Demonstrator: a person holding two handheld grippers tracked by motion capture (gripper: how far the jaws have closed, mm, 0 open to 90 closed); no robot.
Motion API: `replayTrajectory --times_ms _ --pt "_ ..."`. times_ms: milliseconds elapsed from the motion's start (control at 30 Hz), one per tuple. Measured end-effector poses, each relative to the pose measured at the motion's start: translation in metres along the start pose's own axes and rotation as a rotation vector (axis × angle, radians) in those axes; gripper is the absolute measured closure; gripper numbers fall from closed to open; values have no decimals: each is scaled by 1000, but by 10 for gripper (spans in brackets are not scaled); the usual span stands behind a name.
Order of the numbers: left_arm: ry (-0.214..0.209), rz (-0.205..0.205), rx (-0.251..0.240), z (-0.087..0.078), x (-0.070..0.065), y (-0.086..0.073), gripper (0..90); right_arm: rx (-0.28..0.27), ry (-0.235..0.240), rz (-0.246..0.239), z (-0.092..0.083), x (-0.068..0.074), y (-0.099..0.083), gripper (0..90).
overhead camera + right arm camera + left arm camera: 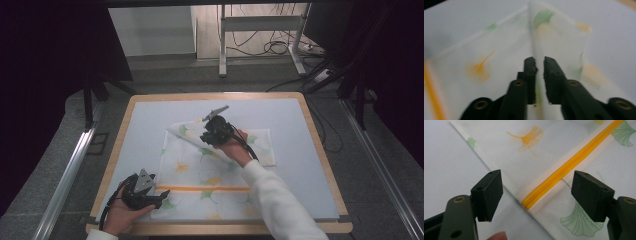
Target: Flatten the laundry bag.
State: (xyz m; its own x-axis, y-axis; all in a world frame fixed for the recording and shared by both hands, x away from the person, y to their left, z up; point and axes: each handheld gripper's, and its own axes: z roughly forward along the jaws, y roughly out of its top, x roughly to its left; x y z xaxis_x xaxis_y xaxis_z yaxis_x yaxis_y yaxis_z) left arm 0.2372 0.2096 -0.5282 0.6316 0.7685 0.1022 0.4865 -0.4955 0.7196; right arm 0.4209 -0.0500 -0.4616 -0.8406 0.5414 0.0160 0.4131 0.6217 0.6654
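A white cloth bag (210, 172) printed with green and orange leaves lies on the pale blue mat (285, 115), an orange zipper (200, 188) running across its near part. My right gripper (210, 136) is over the bag's far part and holds up a folded flap. In the right gripper view the jaws (539, 62) are nearly together with the cloth (554, 37) pinched between them; that view is blurred. My left gripper (159, 197) rests at the bag's near left edge. Its jaws (536, 185) stand wide open, straddling the zipper's end (529, 203) without touching the cloth (524, 157).
The mat lies on a wooden table (120, 145) with a raised rim. A metal rail (70, 175) runs along the floor on the left, another on the right (385, 175). Behind the table stand a white desk frame (222, 45) and loose cables (275, 47).
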Motion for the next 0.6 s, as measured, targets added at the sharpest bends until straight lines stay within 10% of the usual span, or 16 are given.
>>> replayTrajectory --times_ms 233,600 --pt "-6 -12 -1 1 -1 1 254 61 17 -21 -42 17 -66 892" --pt "-12 -13 4 3 -3 2 254 52 -26 11 -20 12 -82 892"
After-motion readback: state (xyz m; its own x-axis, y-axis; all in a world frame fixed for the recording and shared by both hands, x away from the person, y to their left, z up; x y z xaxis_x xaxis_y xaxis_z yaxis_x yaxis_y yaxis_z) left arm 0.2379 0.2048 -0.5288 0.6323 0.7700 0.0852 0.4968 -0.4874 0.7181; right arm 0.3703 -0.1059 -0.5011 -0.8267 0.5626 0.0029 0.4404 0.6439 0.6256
